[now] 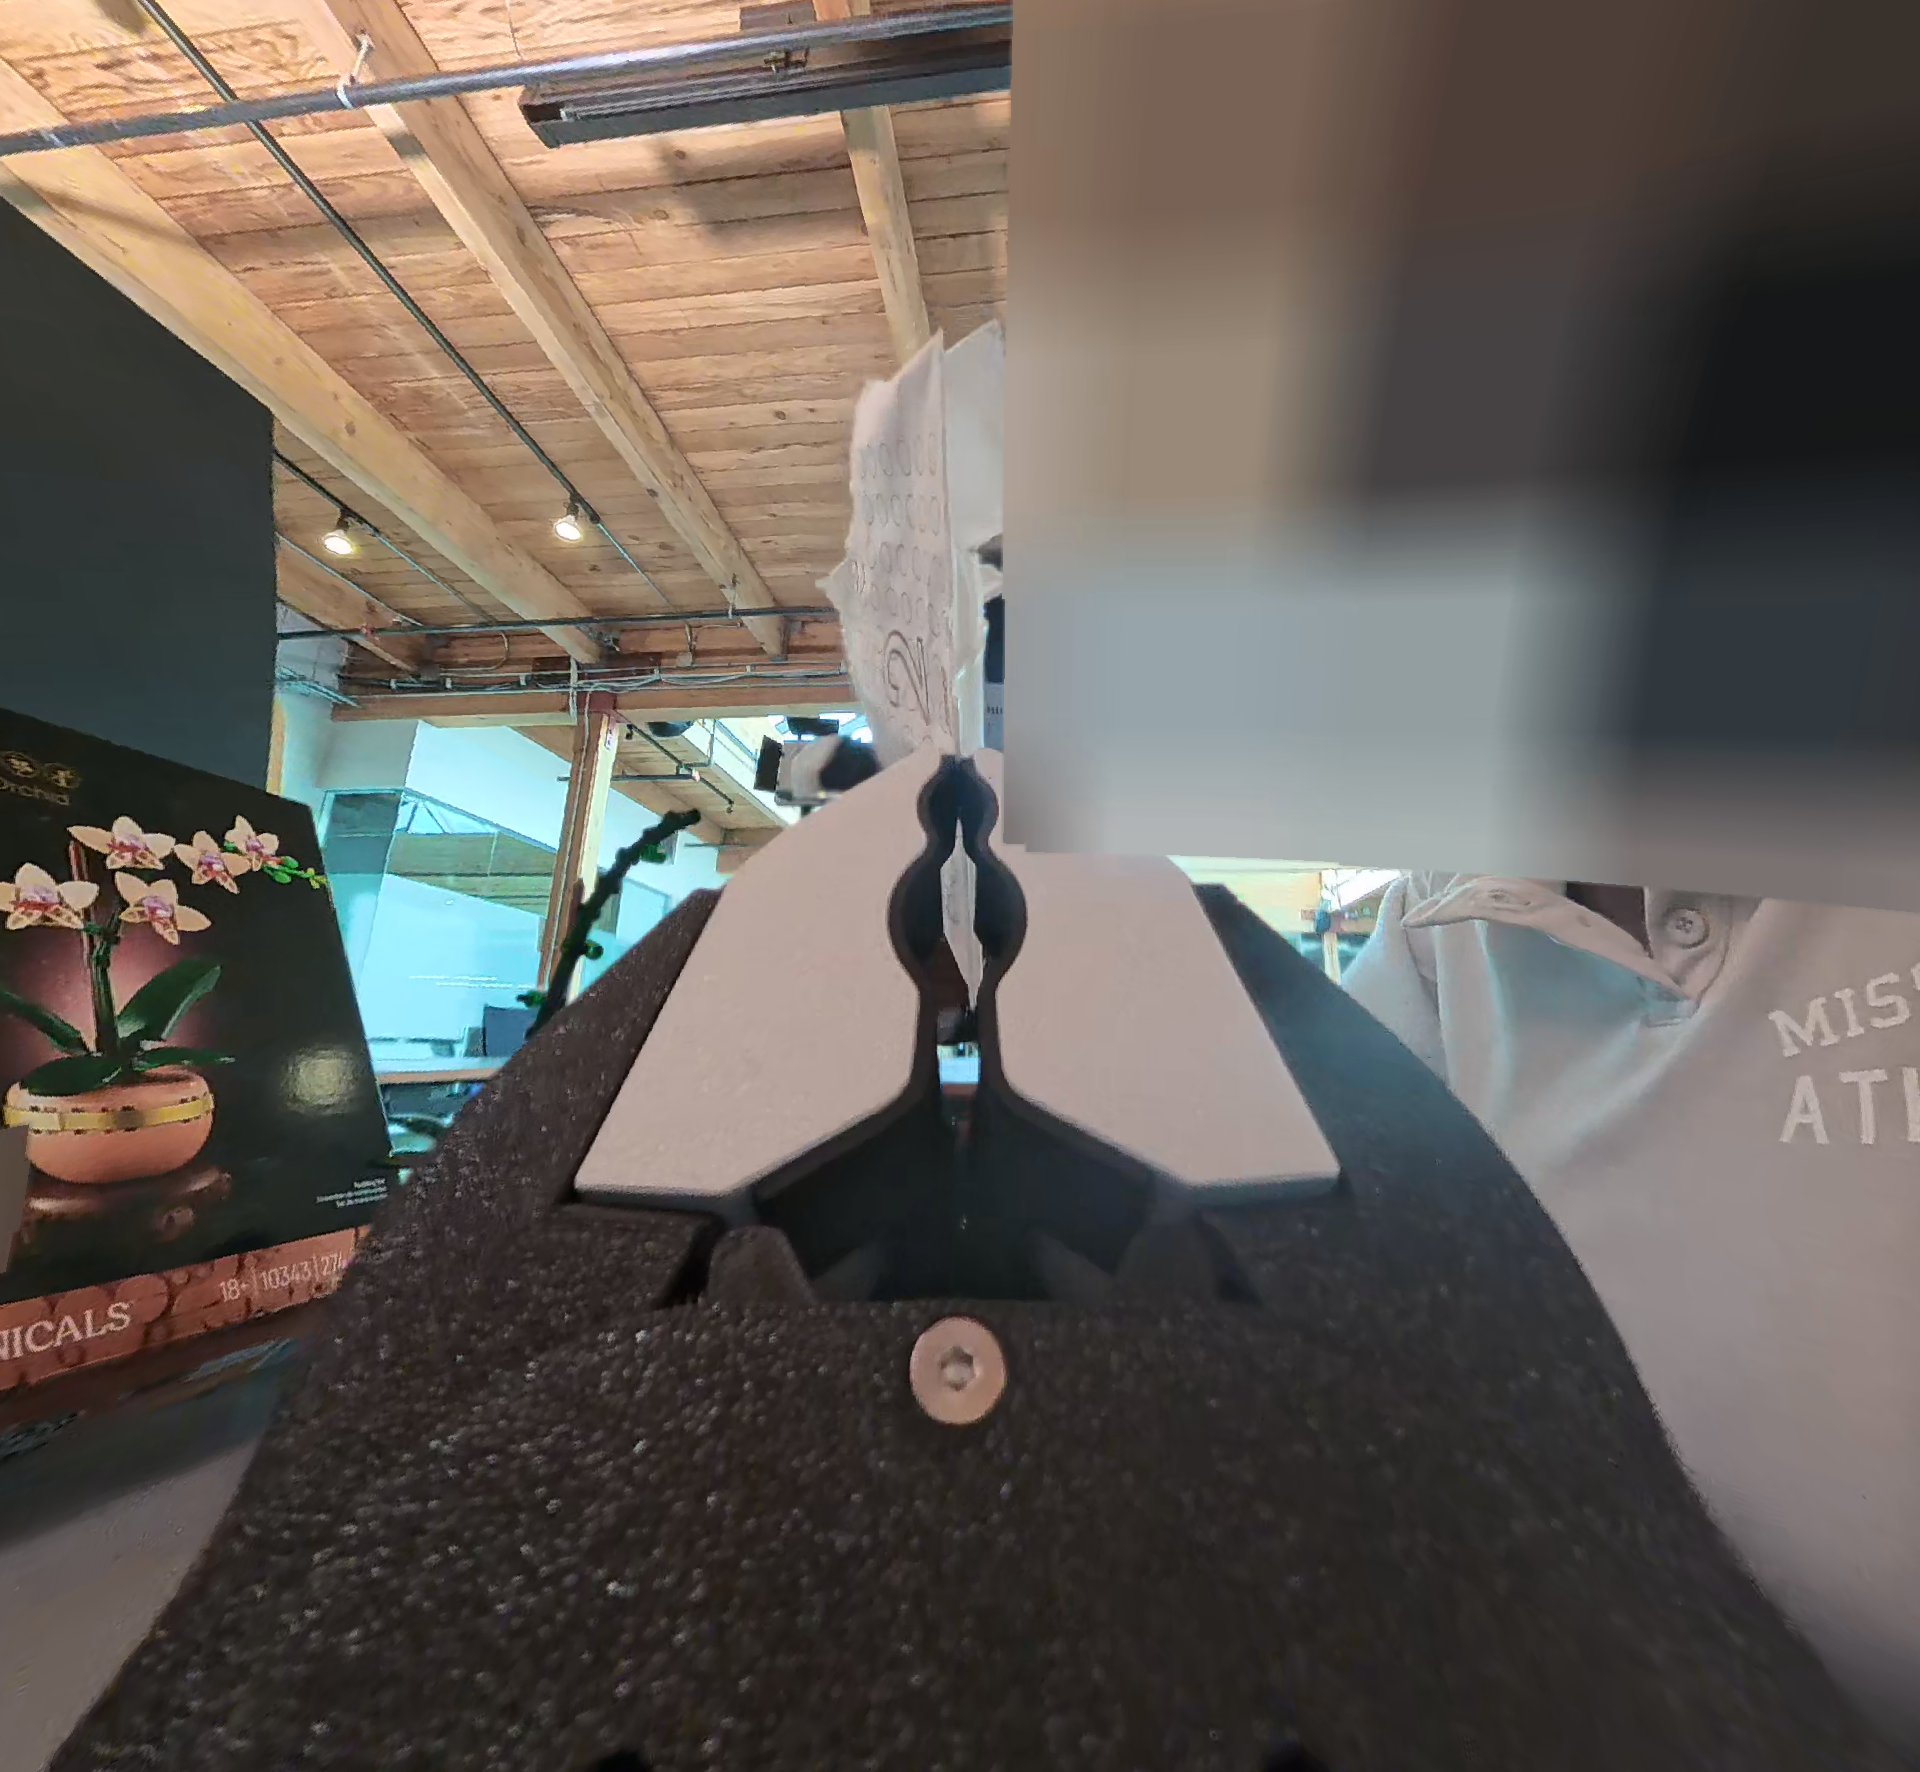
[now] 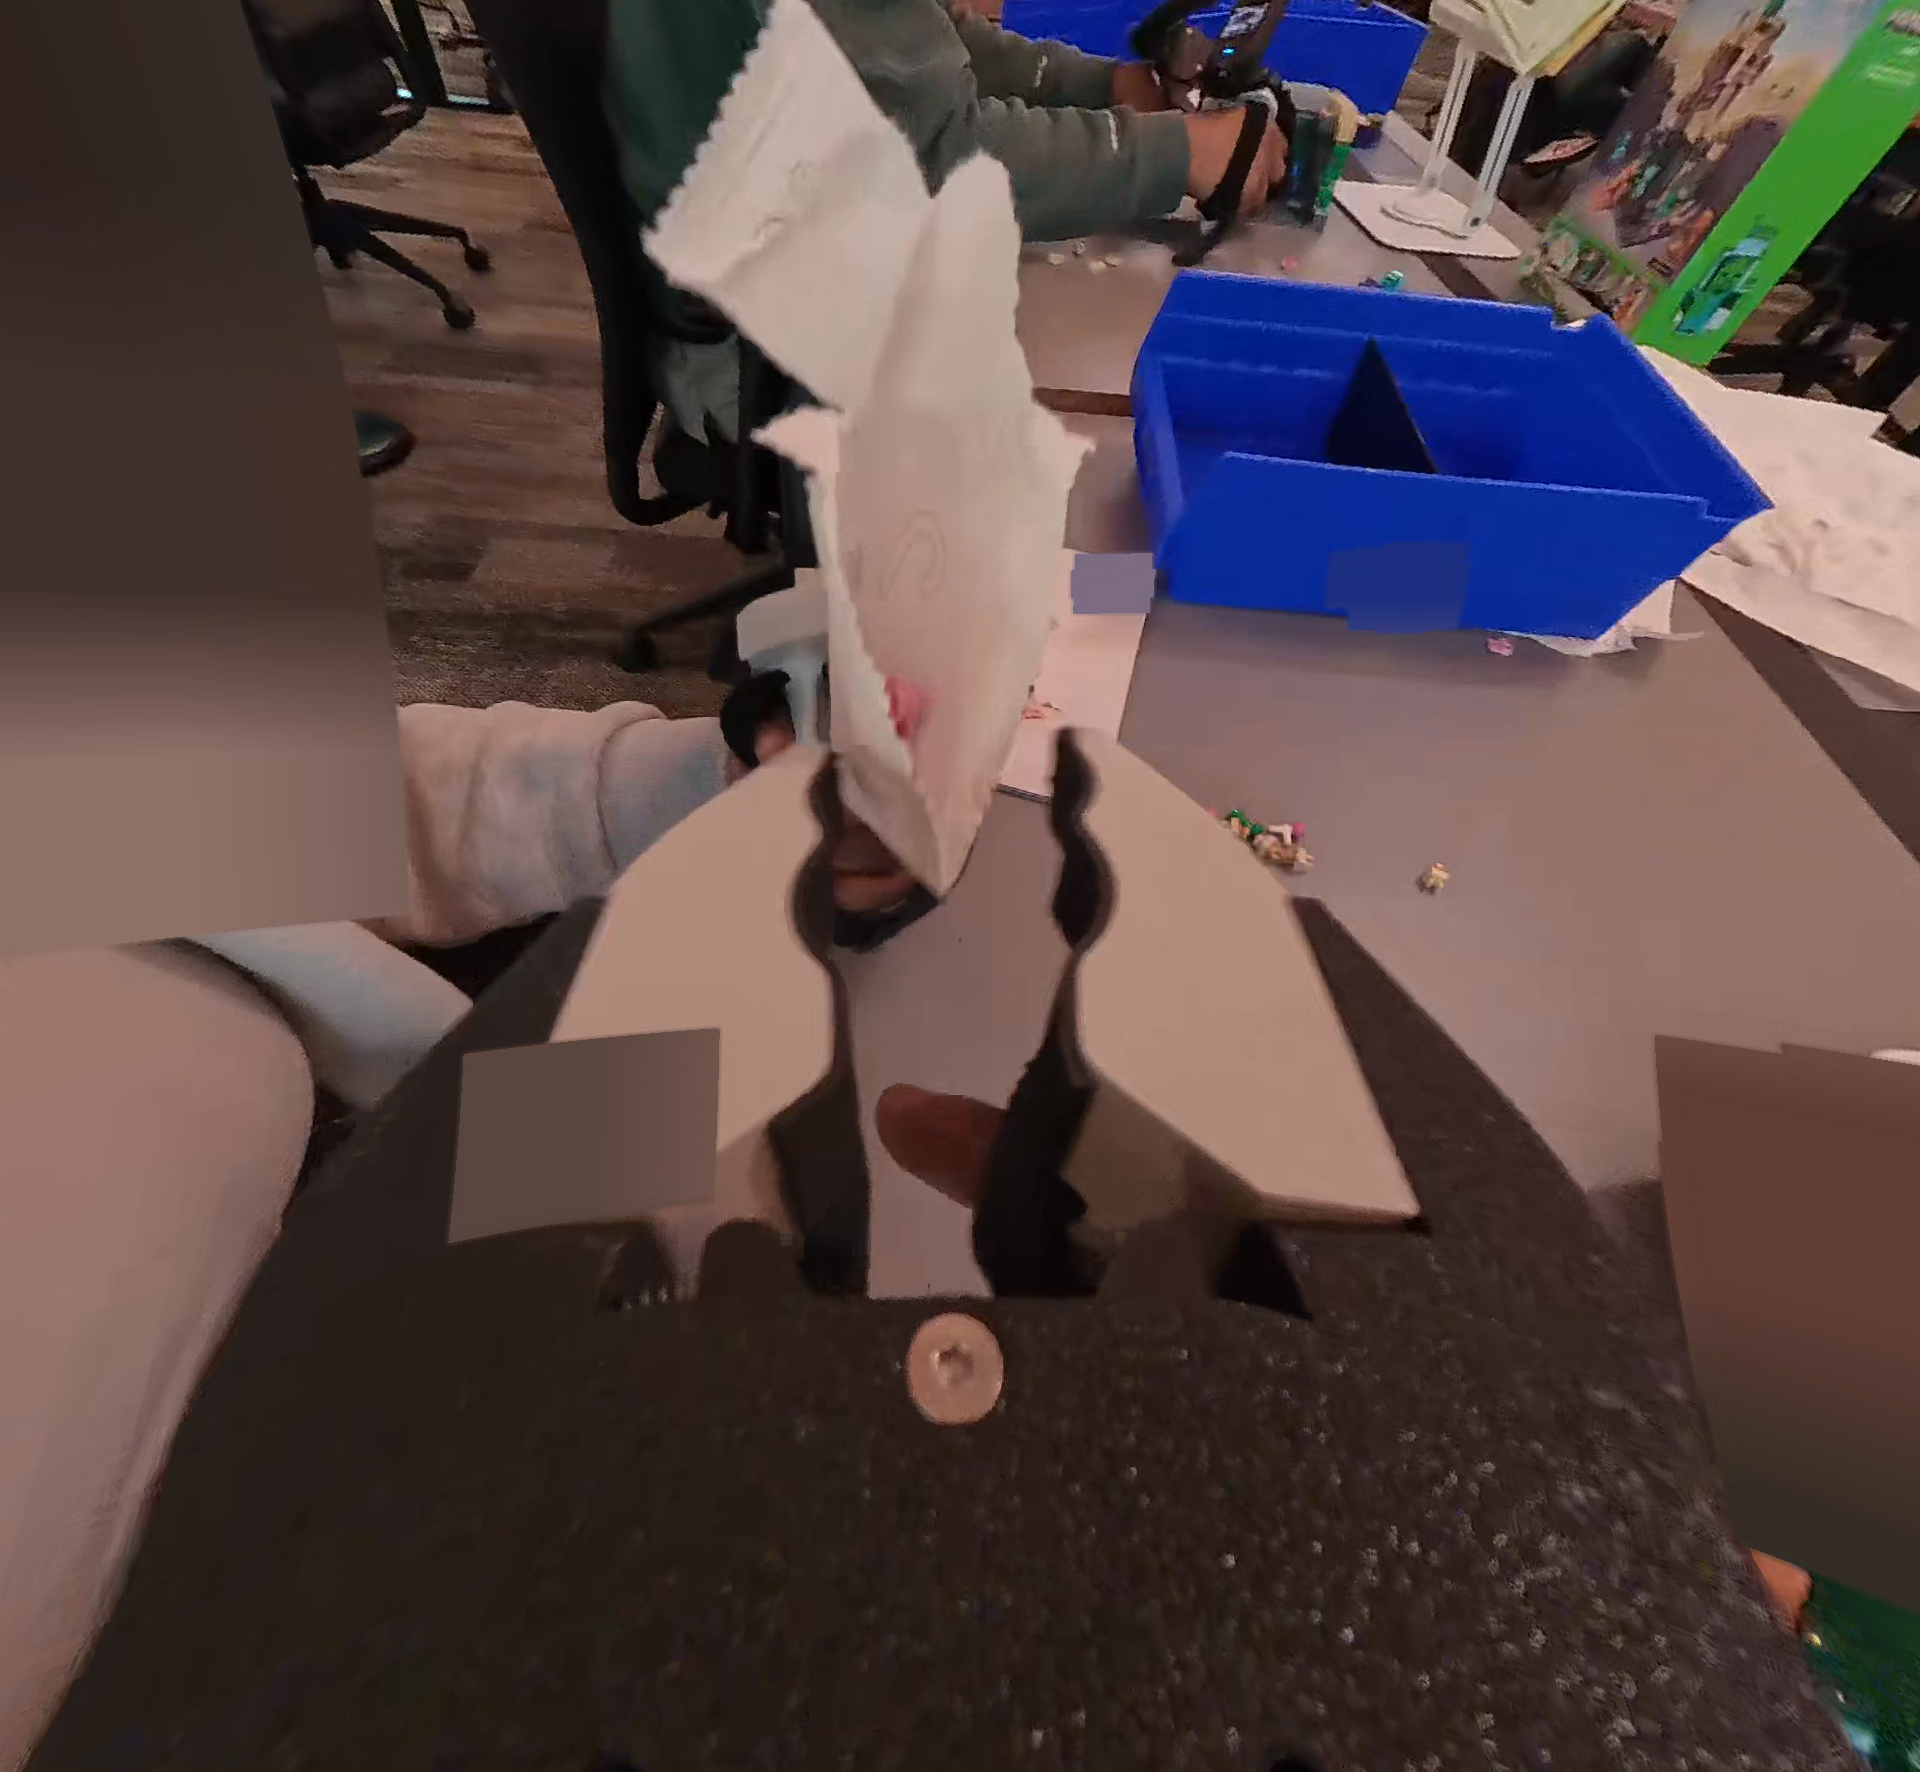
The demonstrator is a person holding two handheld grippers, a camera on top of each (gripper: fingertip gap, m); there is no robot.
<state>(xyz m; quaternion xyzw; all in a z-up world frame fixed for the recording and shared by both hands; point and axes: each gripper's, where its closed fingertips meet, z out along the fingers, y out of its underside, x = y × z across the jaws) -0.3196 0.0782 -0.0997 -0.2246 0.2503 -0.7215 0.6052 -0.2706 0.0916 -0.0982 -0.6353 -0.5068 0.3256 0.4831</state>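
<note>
Left hand-held gripper (image 1: 954, 772) pinches printed paper bag (image 1: 909, 559); right hand-held gripper (image 2: 940, 766) gapes.

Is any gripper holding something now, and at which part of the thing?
The left gripper is shut on the white paper bag, pinching its bottom edge. The right gripper is open beside the same bag and holds nothing.

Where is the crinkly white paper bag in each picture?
Left wrist view: the crinkly white paper bag stands up at the centre, its bottom edge pinched in the shut left gripper.
Right wrist view: the same bag hangs at the upper centre, its lower corner between the fingers of the open right gripper.
Shared landmark: the person's pale grey sweatshirt, seen as a sleeve in the right view.
</note>
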